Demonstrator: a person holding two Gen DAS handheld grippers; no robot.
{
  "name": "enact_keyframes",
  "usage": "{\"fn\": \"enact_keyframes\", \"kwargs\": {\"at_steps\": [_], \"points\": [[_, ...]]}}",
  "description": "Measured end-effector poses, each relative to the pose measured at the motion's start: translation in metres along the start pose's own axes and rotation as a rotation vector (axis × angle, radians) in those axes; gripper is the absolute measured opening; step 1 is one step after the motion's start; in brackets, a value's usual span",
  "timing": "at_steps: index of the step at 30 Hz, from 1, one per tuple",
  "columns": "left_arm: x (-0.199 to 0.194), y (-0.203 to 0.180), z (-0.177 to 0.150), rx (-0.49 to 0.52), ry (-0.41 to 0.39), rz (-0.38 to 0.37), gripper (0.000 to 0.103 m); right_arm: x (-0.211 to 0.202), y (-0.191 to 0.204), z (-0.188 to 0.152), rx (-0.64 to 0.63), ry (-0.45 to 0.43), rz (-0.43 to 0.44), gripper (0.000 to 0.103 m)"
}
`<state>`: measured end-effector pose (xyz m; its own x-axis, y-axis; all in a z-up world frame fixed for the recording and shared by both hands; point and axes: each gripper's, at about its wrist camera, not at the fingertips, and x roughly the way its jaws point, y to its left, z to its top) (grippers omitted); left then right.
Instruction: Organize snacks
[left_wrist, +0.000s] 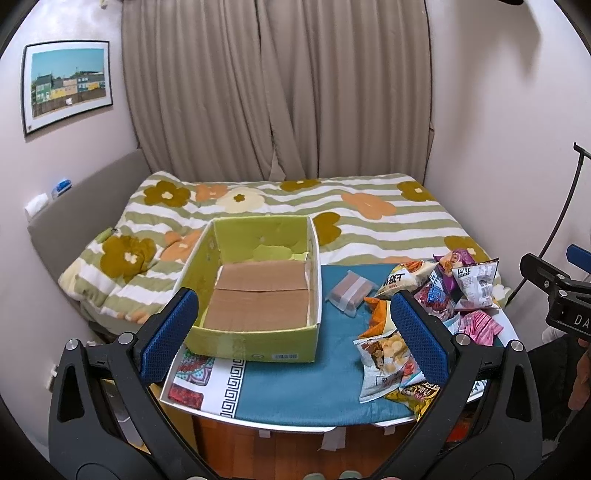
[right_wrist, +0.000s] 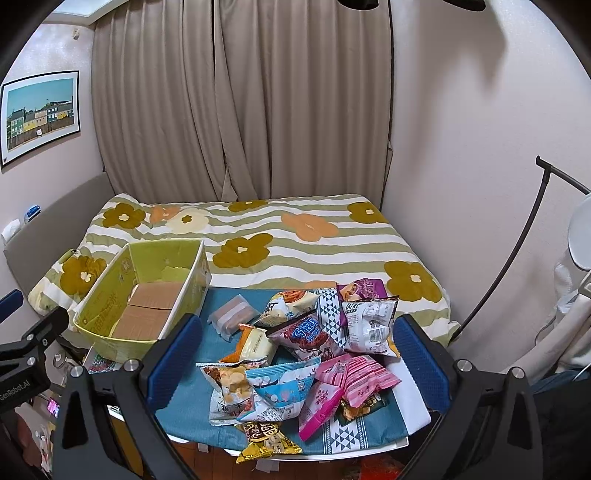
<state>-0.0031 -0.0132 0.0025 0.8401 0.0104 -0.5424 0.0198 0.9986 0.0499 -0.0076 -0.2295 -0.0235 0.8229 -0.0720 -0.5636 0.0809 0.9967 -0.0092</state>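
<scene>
A green cardboard box (left_wrist: 221, 258) (right_wrist: 110, 288) with a brown bottom stands on the left of a small table covered in teal cloth (left_wrist: 303, 380) (right_wrist: 184, 413). It holds no snacks. A heap of snack bags (right_wrist: 306, 350) (left_wrist: 439, 291) lies on the table's right side, with a clear-wrapped pack (left_wrist: 349, 291) (right_wrist: 231, 317) between heap and box. My left gripper (left_wrist: 295, 328) hangs open above the table's front, nothing between its blue pads. My right gripper (right_wrist: 297, 365) is open over the heap, holding nothing.
A bed with a flowered striped quilt (left_wrist: 332, 214) (right_wrist: 295, 236) lies right behind the table. Curtains (left_wrist: 277, 88) cover the back wall. A black lamp stand (right_wrist: 517, 251) rises at the right. Wooden floor (left_wrist: 295, 450) shows under the table's front edge.
</scene>
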Motion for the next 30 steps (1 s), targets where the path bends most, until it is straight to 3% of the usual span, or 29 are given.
{"fn": "enact_keyframes", "kwargs": {"at_steps": [30], "points": [[0.013,-0.001,-0.005,0.003,0.009,-0.008,0.103,0.012,0.014,-0.008,0.000,0.018,0.006,0.103]]}}
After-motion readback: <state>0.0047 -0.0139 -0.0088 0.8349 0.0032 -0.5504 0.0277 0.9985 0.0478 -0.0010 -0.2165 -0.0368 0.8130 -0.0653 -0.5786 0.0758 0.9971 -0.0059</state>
